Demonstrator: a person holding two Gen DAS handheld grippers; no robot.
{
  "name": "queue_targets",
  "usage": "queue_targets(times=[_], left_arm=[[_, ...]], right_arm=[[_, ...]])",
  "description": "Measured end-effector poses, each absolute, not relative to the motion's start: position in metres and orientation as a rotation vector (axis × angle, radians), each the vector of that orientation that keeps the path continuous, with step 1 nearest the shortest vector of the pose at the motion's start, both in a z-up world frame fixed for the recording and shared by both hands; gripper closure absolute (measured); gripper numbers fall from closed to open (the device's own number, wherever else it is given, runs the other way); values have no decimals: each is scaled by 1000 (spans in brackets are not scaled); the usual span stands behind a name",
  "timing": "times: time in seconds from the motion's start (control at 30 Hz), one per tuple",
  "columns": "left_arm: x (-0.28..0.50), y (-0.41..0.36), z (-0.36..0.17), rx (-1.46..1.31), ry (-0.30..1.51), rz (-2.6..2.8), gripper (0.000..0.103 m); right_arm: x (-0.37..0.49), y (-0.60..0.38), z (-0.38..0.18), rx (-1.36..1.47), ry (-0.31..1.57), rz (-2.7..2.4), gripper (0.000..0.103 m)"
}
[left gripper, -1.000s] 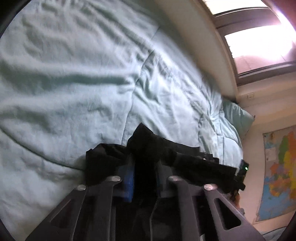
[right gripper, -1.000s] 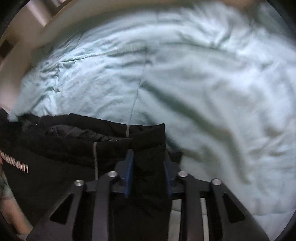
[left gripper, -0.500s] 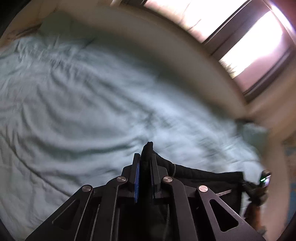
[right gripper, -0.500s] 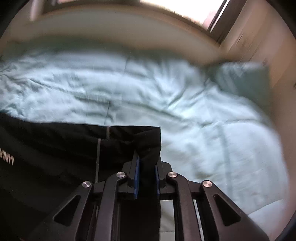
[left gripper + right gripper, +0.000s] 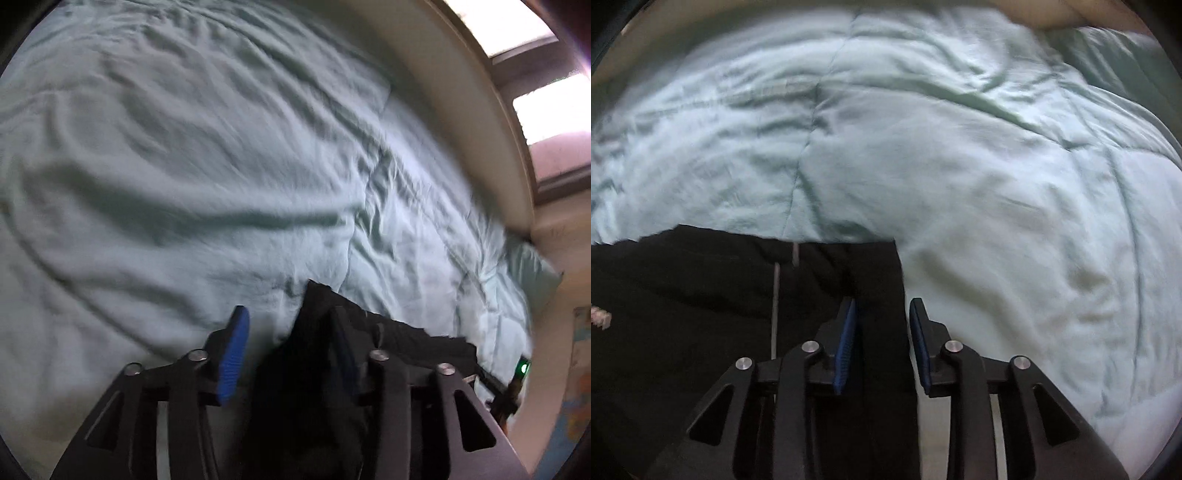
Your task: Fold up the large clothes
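A large black garment (image 5: pixel 406 343) lies on a pale green quilt (image 5: pixel 184 166). My left gripper (image 5: pixel 288 336) has its jaws opening around one corner of it. The cloth leans on the right finger, and the blue left pad (image 5: pixel 232 354) stands clear of it. In the right wrist view the garment (image 5: pixel 701 295) spreads to the left, with a grey seam line (image 5: pixel 775 295) and white lettering (image 5: pixel 600 317). My right gripper (image 5: pixel 882 343) straddles its right edge, jaws opening. A strip of black cloth lies loose between the pads (image 5: pixel 846 347).
The quilt (image 5: pixel 960 147) covers the whole bed. A green pillow (image 5: pixel 532 273) lies at the head, under a pale wall and a bright window (image 5: pixel 546 103). A wall map (image 5: pixel 580 369) hangs at the far right. A small green light (image 5: pixel 522 367) glows beyond the garment.
Both grippers were shut on the garment's corners half a second ago. Now both stand parted with the cloth slack between the fingers. Both views have tilted down toward the bed.
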State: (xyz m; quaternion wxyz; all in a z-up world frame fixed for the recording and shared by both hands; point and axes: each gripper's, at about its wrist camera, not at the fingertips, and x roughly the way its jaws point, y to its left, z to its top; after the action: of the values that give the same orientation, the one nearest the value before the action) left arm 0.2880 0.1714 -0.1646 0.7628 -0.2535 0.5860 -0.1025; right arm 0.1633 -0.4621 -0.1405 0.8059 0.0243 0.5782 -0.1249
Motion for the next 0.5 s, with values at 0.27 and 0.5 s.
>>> queue_targets(times=[0.27,0.5], left_arm=[[212,151,-88,-433,1155,-311,55],[121,29,-75,-320,1132,-614,55]], right_arm=[[68,-423,-80,273,1132,-178,68],[28,-319,-77,223,1148,55,67]])
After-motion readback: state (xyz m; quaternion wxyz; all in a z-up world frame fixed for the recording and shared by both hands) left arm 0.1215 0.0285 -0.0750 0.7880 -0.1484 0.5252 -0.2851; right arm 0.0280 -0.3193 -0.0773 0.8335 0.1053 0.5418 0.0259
